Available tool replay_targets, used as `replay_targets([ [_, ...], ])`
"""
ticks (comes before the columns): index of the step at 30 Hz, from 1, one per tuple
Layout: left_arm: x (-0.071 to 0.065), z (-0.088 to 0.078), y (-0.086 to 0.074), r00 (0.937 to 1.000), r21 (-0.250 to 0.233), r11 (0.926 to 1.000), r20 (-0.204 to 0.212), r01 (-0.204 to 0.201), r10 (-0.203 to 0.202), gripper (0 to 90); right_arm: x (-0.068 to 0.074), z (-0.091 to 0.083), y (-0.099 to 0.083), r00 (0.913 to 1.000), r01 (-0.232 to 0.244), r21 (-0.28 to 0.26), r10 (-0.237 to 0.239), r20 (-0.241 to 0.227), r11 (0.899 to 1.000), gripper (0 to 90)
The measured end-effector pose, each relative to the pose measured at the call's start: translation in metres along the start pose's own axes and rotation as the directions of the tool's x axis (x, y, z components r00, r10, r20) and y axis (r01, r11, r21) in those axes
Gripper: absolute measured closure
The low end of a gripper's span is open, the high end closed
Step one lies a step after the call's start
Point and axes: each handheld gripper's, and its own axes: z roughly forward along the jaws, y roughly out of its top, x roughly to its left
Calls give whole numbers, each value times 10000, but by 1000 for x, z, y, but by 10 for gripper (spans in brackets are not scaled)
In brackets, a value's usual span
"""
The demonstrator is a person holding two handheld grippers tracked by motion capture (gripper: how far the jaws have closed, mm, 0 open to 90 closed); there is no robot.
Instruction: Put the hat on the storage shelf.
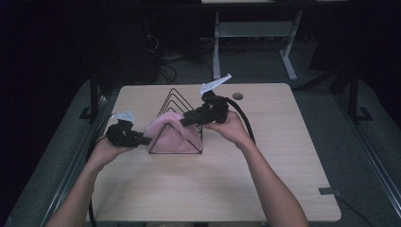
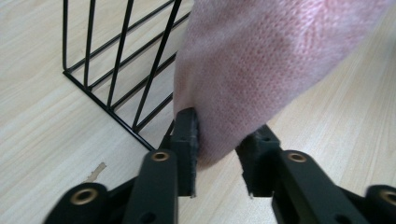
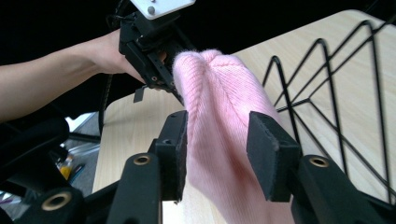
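Evidently, the left tongs [image 2: 218, 154] stood partly open, with the lower corner of a soft pink knitted cloth [image 2: 261, 70] hanging between the jaws; the left pad touched the fabric while the right pad stood just clear of it, so the cloth was not clamped. The right tongs [image 3: 217, 149] were likewise parted around a bunched fold of the same cloth: the left pad lay against the knit, and a thin gap showed at the right pad.

From above, the cloth [image 1: 172, 135] was draped over a black wire rack [image 1: 176, 97] of triangular dividers, between the left tongs [image 1: 144, 140] and the right tongs [image 1: 185, 120]. The rack's wires stood just beside both sets of jaws.

Everything rested on a pale wood-grain table [image 1: 213, 189], with a dark floor, cables and a white desk frame [image 1: 288, 56] beyond.
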Motion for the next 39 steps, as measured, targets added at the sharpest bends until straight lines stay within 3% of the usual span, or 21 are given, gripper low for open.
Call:
replay_targets([
  [9, -4, -9, -1, 9994, 54, 9996, -236, 259, -258, 507, -7, -35, -23, 9937, -249, -307, 281, 1087, 9992, 445],
  [16, -5, -12, -4, 9990, 173, 9998, -419, 133, -125, 433, -9, -60, -44, 9805, -534, -377, 595, 1875, 9979, 376],
  [20, -6, -12, -8, 9987, 161, 9989, -287, 431, -426, 390, -10, -78, -60, 9679, -790, -466, 878, 2355, 9958, 348],
  [29, -8, -17, -16, 9972, 88, 9981, -442, 607, -602, 329, -11, -98, -84, 9498, -1326, -749, 1483, 2754, 9883, 315],
  [39, -10, -22, -31, 9958, 144, 9974, -606, 701, -691, 281, -9, -117, -110, 9302, -1663, -767, 1822, 3185, 9831, 277],
])
